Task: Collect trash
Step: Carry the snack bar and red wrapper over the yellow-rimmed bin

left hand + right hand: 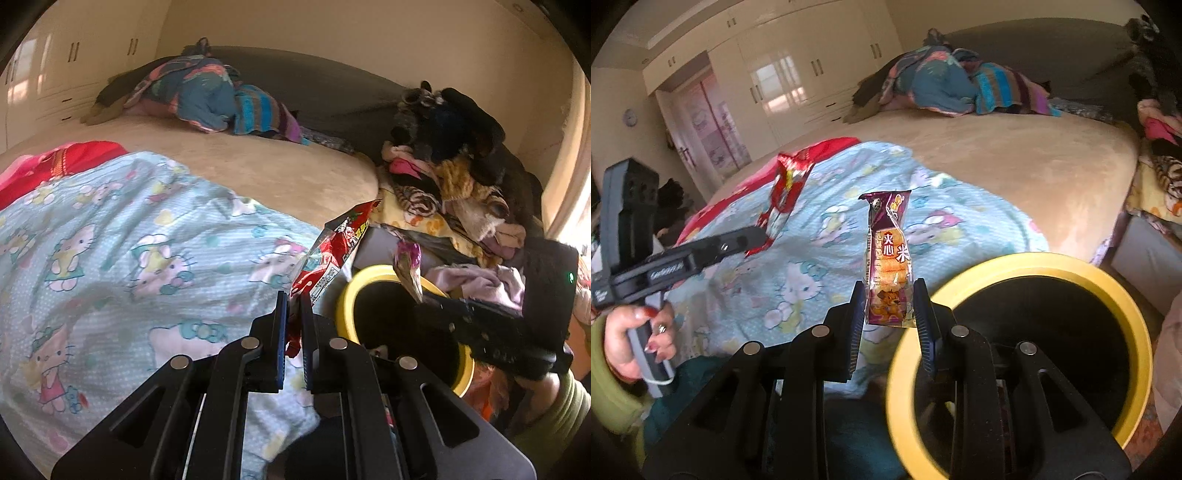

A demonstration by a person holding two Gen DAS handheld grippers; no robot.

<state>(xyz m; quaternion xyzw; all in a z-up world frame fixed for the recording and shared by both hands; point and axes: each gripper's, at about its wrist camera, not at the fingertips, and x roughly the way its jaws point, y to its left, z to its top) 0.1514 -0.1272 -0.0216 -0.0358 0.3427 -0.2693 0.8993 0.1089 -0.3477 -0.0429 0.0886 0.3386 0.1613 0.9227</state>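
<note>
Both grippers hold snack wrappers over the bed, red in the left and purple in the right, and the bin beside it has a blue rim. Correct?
Not quite: the bin's rim is yellow, as the right wrist view shows. The rest holds: left gripper pinches the red wrapper, right gripper the purple wrapper.

Both wrist cameras look forward and downward along their tools, close above the yellow-rimmed bin (1019,266) beside the bed (1015,155). The left view has the bin (373,273) at its right, the right view straight below; both share bed and bin.
</note>
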